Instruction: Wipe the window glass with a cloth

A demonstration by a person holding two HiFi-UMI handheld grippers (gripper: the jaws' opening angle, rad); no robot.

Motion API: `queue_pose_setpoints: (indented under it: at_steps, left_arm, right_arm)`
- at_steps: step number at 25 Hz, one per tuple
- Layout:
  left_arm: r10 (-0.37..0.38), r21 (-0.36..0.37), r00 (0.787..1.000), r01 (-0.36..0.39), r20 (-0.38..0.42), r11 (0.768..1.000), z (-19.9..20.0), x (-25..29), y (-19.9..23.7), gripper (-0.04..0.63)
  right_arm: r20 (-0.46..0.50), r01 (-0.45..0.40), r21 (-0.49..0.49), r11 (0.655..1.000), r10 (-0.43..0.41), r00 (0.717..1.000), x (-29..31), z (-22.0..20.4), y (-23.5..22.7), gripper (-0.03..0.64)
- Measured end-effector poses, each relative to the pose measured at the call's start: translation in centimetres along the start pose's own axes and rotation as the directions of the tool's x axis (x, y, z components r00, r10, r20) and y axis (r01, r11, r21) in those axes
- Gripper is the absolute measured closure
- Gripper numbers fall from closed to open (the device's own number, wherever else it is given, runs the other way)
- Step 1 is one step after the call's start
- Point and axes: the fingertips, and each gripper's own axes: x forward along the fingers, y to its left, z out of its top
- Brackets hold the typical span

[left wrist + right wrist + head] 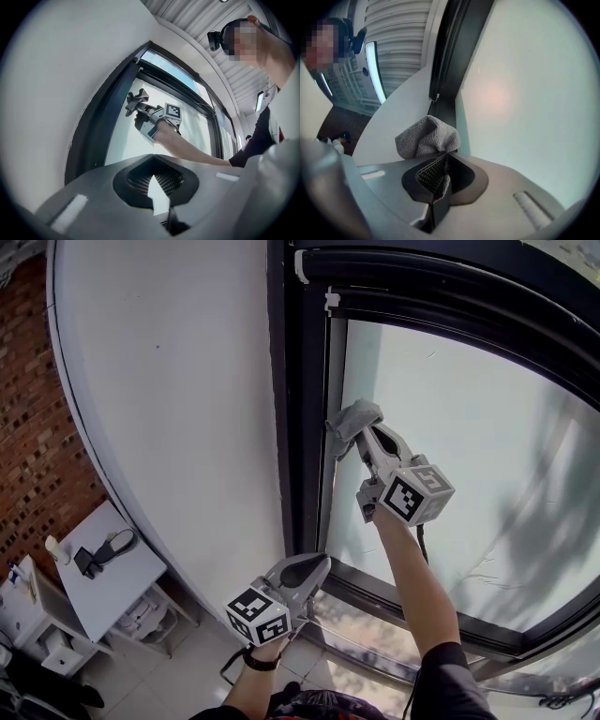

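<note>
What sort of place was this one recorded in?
Indoors, probably a room in a home or small office. It has a large pane of window glass in a dark frame, a plain white wall beside a brick wall, and a small white table.

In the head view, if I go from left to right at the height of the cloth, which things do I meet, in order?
brick wall → white wall → dark window frame → grey cloth → window glass
</note>
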Motion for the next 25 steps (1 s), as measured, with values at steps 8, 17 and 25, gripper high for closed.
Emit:
queue_pose_setpoints:
  at_steps: [8,17,25]
  left_arm:
    - [-0.017,0.056,1.0,0.017,-0.006,0.998,-0.1,1.1,-1.2,0.595]
    - [-0.166,0.095,0.985,0.169,-0.039,0.981,-1.3,4.4,-4.7,0.595]
    - [-0.251,0.139,0.963,0.263,-0.094,0.955,-2.1,7.1,-8.4,0.595]
  right_arm:
    - [0.001,0.014,0.014,1.0,-0.014,1.0,-2.6,0.8,-0.8,0.601]
    - [0.028,0.052,-0.006,0.999,-0.051,0.998,-7.9,3.8,-2.2,0.601]
    - [0.048,0.115,-0.104,0.988,-0.111,0.993,-12.9,6.6,-3.4,0.601]
